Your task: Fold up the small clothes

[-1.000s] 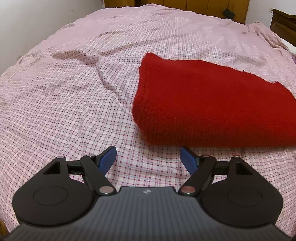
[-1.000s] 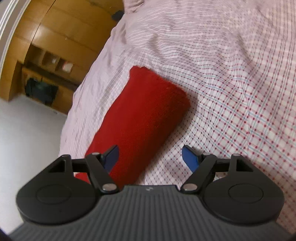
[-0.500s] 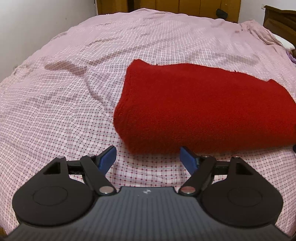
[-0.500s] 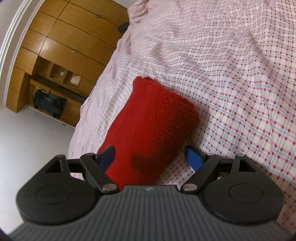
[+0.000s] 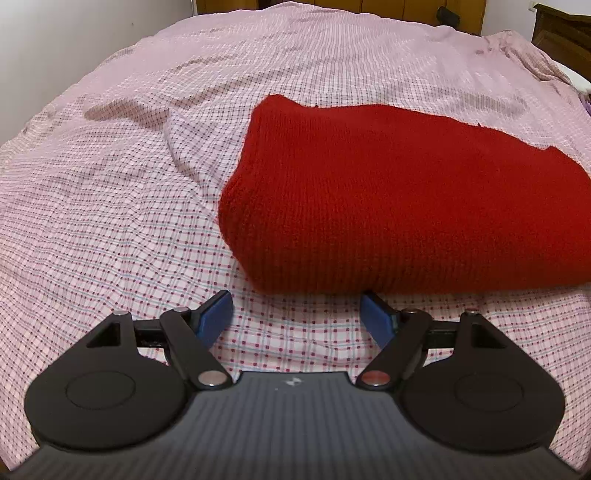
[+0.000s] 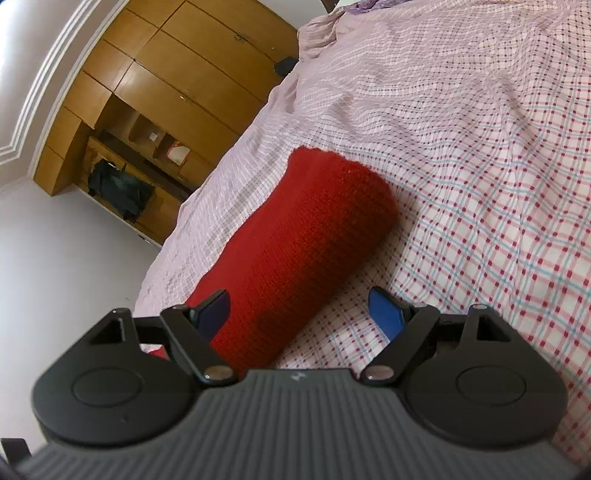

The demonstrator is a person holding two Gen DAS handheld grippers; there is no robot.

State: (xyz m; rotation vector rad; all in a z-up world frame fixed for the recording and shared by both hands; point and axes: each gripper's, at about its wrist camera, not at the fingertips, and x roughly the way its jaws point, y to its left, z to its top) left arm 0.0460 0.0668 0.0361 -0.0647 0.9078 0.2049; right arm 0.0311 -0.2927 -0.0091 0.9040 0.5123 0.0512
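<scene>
A red knitted garment lies folded into a thick block on the pink checked bed sheet. My left gripper is open and empty, just in front of the garment's near folded edge, its right pad close to the knit. In the right wrist view the same garment runs lengthwise away from me. My right gripper is open over its near end, the left pad above the knit and the right pad above the sheet.
A white wall borders the bed on the left. Wooden wardrobes and shelves stand beyond the bed's edge, with a dark bag below them. A dark wooden piece of furniture stands at the far right.
My left gripper has moved closer to the garment's near edge. My right gripper has moved forward and lower over the garment's end. Both stay open.
</scene>
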